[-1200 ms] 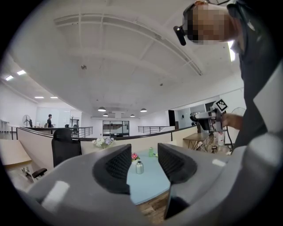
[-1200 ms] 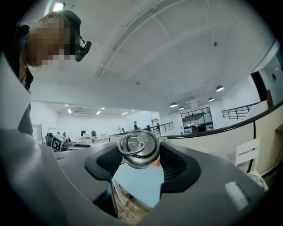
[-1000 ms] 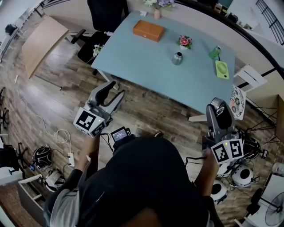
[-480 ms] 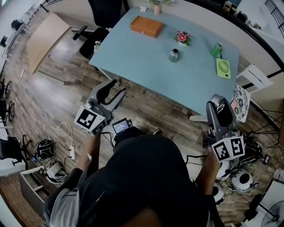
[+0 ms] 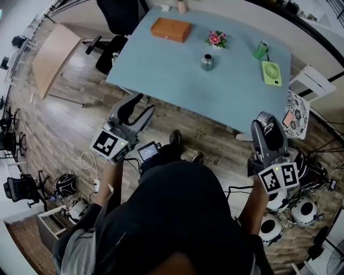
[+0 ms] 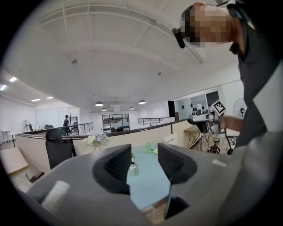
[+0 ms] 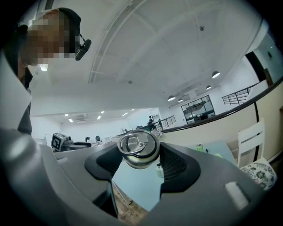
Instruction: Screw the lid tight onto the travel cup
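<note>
The steel travel cup stands lidless near the middle of the light blue table, far ahead of both grippers. It shows small between the left jaws and beside the right pad. My right gripper is shut on the round metal lid, whose ring handle faces the camera. It is held over the wooden floor, short of the table's near right corner. My left gripper is also short of the table, at its left, and is open with nothing between its pads.
On the table are an orange box, a small pot of pink flowers, a green can and a green hand fan. A black office chair stands at the far left, a white chair at the right. Cables lie on the floor.
In the head view the table and cup have slid up and slightly left, and the person's shoes have come into sight. Both grippers keep roughly their places, and the lid stays gripped.
</note>
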`<state>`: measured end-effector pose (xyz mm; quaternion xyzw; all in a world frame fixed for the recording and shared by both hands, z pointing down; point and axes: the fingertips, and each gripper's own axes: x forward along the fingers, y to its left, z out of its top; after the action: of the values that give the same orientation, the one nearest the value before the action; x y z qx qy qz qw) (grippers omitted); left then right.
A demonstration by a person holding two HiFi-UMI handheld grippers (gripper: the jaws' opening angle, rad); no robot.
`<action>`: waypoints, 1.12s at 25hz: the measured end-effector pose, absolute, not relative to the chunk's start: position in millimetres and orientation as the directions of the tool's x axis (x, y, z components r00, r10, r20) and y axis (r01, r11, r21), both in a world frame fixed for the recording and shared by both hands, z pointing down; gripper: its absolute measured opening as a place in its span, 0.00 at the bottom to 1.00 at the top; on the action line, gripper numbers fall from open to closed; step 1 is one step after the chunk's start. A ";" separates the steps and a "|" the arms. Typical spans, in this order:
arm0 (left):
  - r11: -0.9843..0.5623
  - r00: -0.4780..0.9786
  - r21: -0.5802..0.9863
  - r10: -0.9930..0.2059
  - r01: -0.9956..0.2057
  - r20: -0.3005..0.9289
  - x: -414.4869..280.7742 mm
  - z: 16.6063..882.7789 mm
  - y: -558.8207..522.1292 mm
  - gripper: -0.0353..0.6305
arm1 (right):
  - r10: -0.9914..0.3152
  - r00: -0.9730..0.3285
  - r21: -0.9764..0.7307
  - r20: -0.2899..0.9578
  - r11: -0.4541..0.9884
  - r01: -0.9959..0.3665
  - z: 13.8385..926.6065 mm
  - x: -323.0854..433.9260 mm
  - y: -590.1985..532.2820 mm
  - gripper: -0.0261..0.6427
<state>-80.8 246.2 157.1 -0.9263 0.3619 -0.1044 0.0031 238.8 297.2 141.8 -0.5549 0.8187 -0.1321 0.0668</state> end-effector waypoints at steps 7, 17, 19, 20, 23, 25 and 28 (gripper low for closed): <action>-0.789 0.770 -0.076 -0.612 -0.609 0.180 -78.6 156.7 204.6 0.41 | -0.953 -0.301 -0.283 0.041 0.278 -0.918 138.3 236.8 286.2 0.43; -0.862 0.857 -0.073 -0.507 -0.501 0.094 -86.0 155.4 114.7 0.41 | -0.983 -0.175 -0.239 0.050 0.158 -0.958 121.2 211.0 245.5 0.43; -0.873 0.868 -0.062 -0.488 -0.484 0.089 -88.9 160.3 97.8 0.41 | -0.986 -0.156 -0.230 0.052 0.140 -0.963 120.6 202.8 236.0 0.43; -0.879 0.875 -0.056 -0.477 -0.474 0.087 -89.7 163.4 90.2 0.41 | -0.988 -0.145 -0.228 0.055 0.129 -0.965 121.2 199.0 231.9 0.43; -0.900 0.896 -0.037 -0.436 -0.435 0.082 -90.1 170.9 70.3 0.41 | -0.991 -0.113 -0.220 0.068 0.095 -0.971 122.8 188.8 221.0 0.43; -0.912 0.909 -0.032 -0.410 -0.409 0.078 -89.3 173.9 58.8 0.41 | -0.992 -0.095 -0.215 0.078 0.076 -0.974 123.1 182.6 214.6 0.43; -0.927 0.924 -0.019 -0.376 -0.375 0.068 -86.6 177.4 45.9 0.41 | -0.992 -0.074 -0.206 0.098 0.053 -0.977 124.1 174.9 208.0 0.43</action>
<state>-86.6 45.9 177.4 -0.9809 0.1914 -0.0354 0.0029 174.9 208.0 124.1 -0.6795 0.7246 -0.1093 0.0351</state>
